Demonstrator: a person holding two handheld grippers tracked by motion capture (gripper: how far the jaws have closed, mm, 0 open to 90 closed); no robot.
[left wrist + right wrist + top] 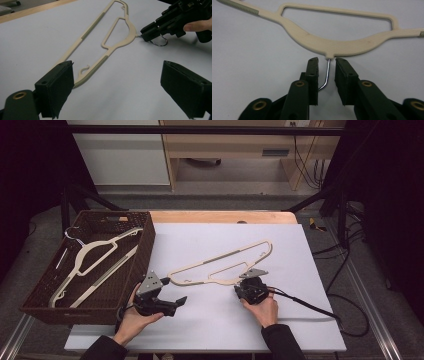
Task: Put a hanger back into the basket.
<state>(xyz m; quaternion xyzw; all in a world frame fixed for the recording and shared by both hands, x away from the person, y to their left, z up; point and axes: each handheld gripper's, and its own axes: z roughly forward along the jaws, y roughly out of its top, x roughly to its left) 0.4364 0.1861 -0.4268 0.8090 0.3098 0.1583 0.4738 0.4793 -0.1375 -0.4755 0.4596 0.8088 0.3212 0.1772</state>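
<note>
Lying flat, the hanger (220, 266) runs diagonally, its hook between the right gripper (326, 72)'s nearly closed, untouching jaws.

The metal hook (326, 75) is being hidden behind the right gripper's (327, 62) jaw, and the hanger (332, 45) is being cropped at both edges.

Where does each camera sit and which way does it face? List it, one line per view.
High view: above the person's side, facing forward and down on the table; forearms, hands show.
Left gripper view: on the left tool, facing along the hanger; its jaws, the right hand show.
Right gripper view: on the right tool, facing the hook; its jaws show.
All share the hanger.
</note>
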